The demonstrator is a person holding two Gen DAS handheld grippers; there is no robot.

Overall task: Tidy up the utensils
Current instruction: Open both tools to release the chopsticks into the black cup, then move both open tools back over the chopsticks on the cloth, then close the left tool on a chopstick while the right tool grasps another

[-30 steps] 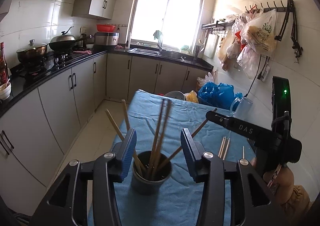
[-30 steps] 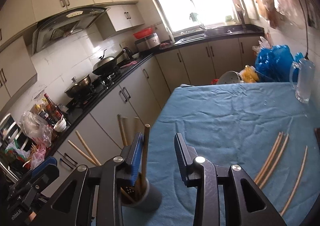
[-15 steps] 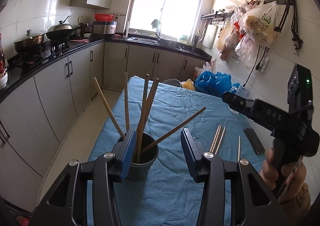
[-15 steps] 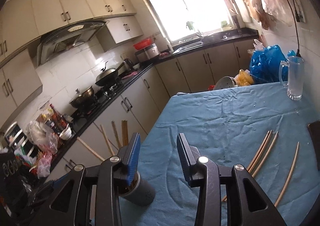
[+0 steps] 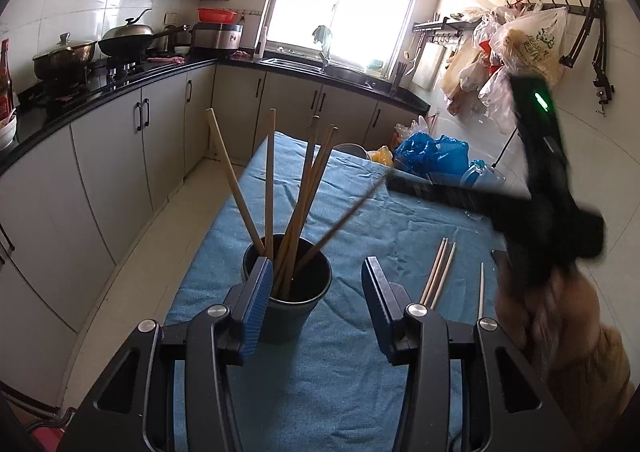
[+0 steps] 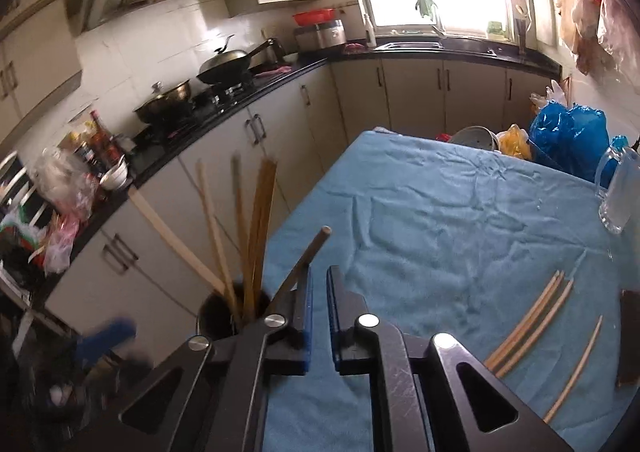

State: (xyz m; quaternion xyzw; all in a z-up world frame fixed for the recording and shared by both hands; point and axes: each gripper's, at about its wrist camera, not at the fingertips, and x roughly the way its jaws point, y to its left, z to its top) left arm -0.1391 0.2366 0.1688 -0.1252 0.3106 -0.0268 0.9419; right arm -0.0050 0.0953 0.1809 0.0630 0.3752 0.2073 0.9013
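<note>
Up close, the spread left tongs (image 5: pixel 316 302) flank the chopstick cup (image 5: pixel 294 300); the right tongs (image 6: pixel 318 304) nearly meet, empty.

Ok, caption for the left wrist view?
Open left gripper flanks dark round cup of wooden chopsticks; loose chopsticks lie on blue cloth.

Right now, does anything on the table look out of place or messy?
Yes. Four chopsticks lie loose on the blue tablecloth, apart from the dark cup that holds the others. Three lie bunched together, one sits alone further right. Those in the cup splay at odd angles. Nothing looks spilled or broken.
</note>
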